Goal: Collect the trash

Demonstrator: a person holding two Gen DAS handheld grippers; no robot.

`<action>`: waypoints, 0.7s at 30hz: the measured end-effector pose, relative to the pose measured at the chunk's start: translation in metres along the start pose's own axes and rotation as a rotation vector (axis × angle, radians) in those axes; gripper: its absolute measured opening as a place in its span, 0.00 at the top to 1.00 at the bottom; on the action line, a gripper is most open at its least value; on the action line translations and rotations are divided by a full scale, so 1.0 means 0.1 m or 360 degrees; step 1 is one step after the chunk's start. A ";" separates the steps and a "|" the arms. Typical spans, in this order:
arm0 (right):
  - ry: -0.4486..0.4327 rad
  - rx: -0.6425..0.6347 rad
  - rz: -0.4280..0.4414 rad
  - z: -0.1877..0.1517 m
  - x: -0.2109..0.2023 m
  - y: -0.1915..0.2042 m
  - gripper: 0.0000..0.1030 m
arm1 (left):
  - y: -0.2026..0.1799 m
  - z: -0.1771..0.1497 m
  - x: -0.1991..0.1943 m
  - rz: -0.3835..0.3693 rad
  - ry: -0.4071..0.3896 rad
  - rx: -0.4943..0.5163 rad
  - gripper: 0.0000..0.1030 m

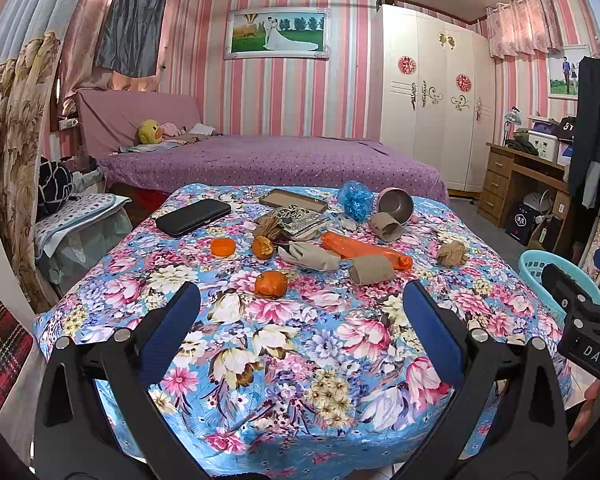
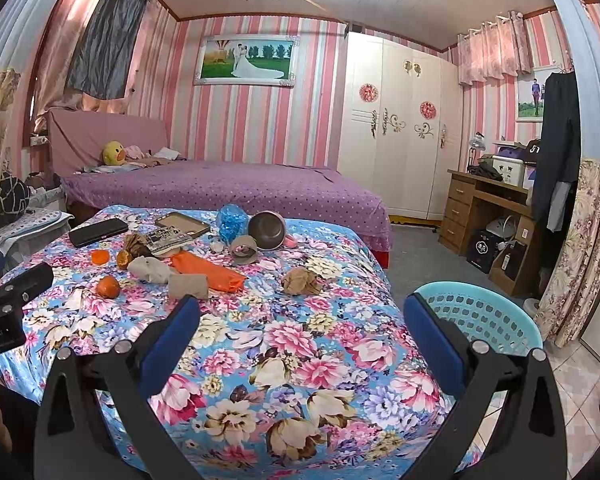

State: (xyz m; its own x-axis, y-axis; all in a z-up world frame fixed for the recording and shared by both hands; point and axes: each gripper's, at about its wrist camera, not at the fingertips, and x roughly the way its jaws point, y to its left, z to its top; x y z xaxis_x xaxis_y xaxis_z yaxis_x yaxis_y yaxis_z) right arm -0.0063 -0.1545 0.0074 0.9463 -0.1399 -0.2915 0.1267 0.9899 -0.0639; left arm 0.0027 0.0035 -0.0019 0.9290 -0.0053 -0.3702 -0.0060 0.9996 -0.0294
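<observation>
On the floral table (image 1: 300, 340), two cardboard tubes (image 1: 374, 270), one bowl (image 1: 396, 204).

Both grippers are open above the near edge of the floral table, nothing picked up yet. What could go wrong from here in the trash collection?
1. The black case, framed tray and metal bowl lie among the trash and could get binned by mistake.
2. The peeled orange is round and may roll or squash when the left gripper closes.
3. The blue basket sits off the table's right side, beside the right gripper; items from the far left could drop on the way.
</observation>
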 end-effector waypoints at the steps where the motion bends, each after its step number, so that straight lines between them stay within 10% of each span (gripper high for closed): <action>1: 0.0000 -0.0001 0.0001 0.00 0.00 0.00 0.04 | 0.00 0.00 0.00 0.0000 0.0000 0.0000 0.05; 21: -0.0003 0.0005 -0.0008 -0.01 0.00 -0.02 0.04 | 0.00 0.00 0.00 -0.0001 0.0000 -0.0004 0.05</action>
State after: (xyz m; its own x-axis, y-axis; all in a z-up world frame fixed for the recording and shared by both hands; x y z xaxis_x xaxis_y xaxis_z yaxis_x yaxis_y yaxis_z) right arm -0.0070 -0.1569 0.0063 0.9463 -0.1446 -0.2892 0.1321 0.9893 -0.0626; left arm 0.0028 0.0038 -0.0017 0.9290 -0.0059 -0.3701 -0.0063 0.9995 -0.0319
